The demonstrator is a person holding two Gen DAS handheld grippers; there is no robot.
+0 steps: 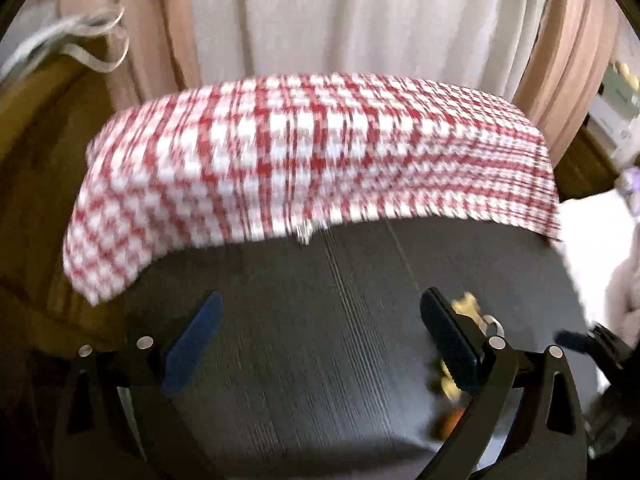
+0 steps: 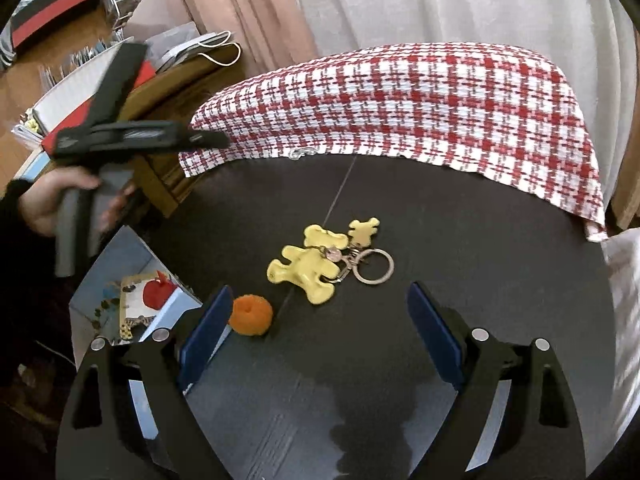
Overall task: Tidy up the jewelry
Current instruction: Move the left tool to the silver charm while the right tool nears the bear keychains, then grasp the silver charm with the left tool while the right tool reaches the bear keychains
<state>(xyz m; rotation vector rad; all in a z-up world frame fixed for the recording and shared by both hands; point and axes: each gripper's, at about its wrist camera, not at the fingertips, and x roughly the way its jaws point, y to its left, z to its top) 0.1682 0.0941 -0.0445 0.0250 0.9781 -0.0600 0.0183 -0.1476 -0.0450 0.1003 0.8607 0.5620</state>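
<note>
While both our grippers, left (image 1: 320, 340) and right (image 2: 320, 332), hover with fingers apart, we see the yellow bear-shaped keychain (image 2: 306, 270) beside an orange pom-pom (image 2: 252, 315) on the dark round table (image 2: 460, 232).

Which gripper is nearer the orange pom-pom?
Right. The right gripper hangs just above the orange pom-pom; the left gripper is off beyond the table's left edge.

Left gripper (image 1: 320, 332): jaws spread wide, nothing between the pads; own view motion-blurred. In the right wrist view it is held aloft at far left, gripped by the left hand (image 2: 48, 204). Right gripper (image 2: 320, 324): jaws spread wide, empty, hovering, angled downward.
</note>
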